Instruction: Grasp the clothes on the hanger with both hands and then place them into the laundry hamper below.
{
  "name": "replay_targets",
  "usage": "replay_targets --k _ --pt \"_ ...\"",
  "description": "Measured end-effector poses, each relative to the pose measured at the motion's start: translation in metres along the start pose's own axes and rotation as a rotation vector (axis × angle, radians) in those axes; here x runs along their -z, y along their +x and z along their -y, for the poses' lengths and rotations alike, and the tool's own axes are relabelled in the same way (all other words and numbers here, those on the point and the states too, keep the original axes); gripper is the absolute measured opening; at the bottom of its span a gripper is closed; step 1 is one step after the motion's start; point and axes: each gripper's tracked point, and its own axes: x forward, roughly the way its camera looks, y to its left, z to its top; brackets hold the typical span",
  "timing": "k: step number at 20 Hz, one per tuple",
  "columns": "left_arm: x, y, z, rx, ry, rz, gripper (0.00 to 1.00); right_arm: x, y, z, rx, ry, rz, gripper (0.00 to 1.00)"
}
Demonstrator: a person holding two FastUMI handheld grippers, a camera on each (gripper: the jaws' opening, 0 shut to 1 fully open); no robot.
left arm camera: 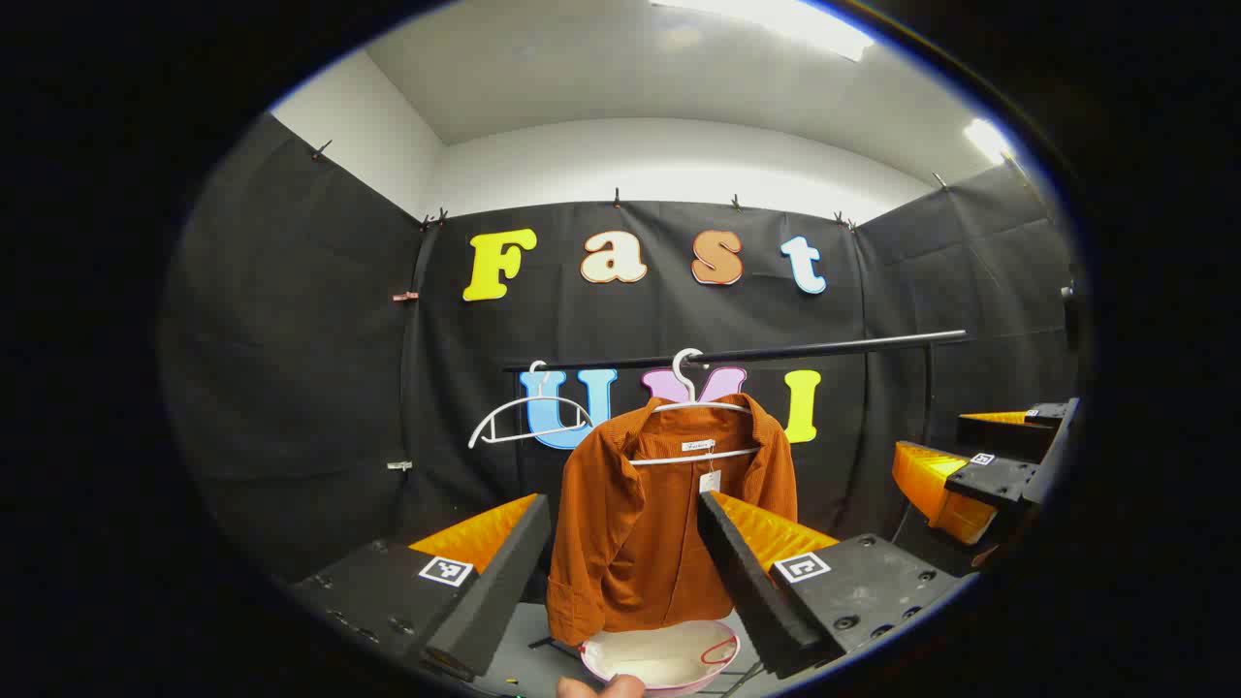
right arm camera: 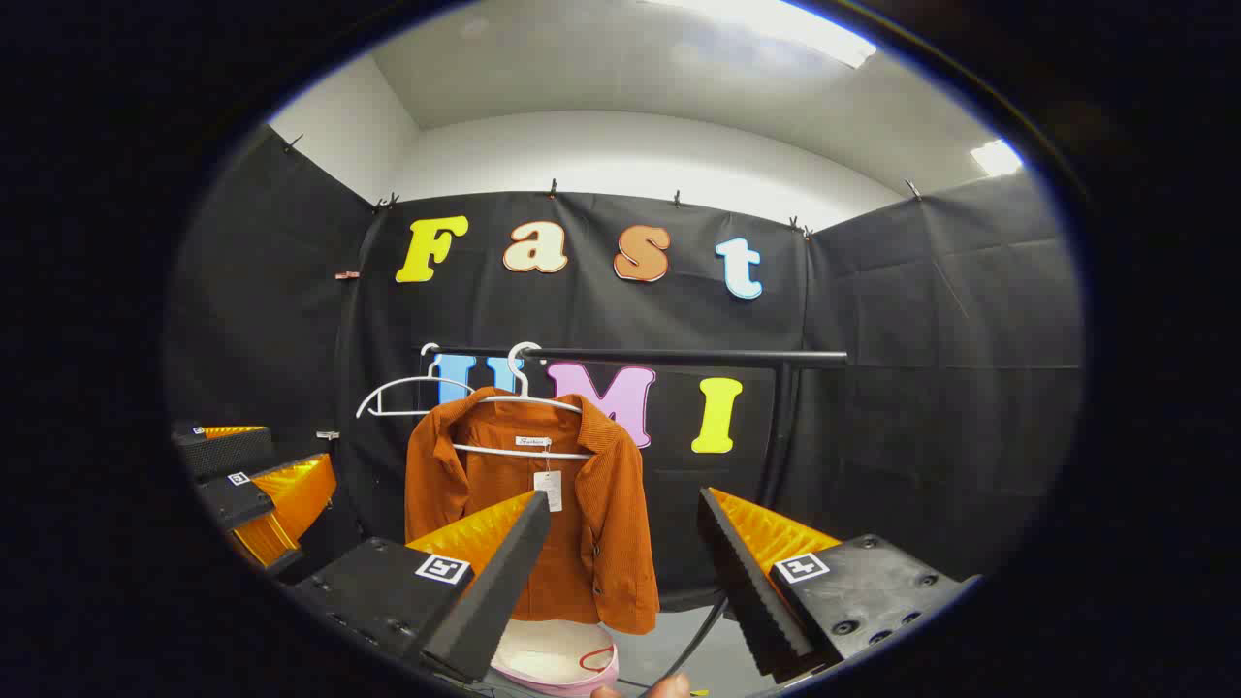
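On rail: ribbed orange shirt point(left arm camera: 669, 514) on white hanger point(left arm camera: 690, 407) | round hamper point(left arm camera: 664, 657) below | both hand-held grippers point(left arm camera: 620, 572) point(right arm camera: 620, 572) wide open, empty

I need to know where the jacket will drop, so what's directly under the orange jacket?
Under the orange jacket sits a white laundry hamper with a pink rim; its near rim and pale inside show, while the jacket's hem covers its far side.

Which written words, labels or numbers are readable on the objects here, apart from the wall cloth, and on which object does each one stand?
No text on the objects can be read.
Neck label of the orange shirt: script too small and blurred.
Hang tag on a string at the collar: print too small.
Square black-and-white markers on the gripper fingers: coded patterns, not words.
The white hangers and the hamper show no writing.
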Motion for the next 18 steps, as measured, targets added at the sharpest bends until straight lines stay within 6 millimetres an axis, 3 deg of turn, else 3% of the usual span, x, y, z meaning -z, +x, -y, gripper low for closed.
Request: replay_targets --k 9,18 --pt "0.001 0.002 -0.001 -0.009 0.001 0.005 0.97 -0.001 0.004 -0.003 0.006 -0.013 0.001 0.99" --pt "0.001 0.004 0.0 0.021 0.006 0.0 0.96 0.0 0.0 -0.018 0.008 0.0 -0.006 0.98"
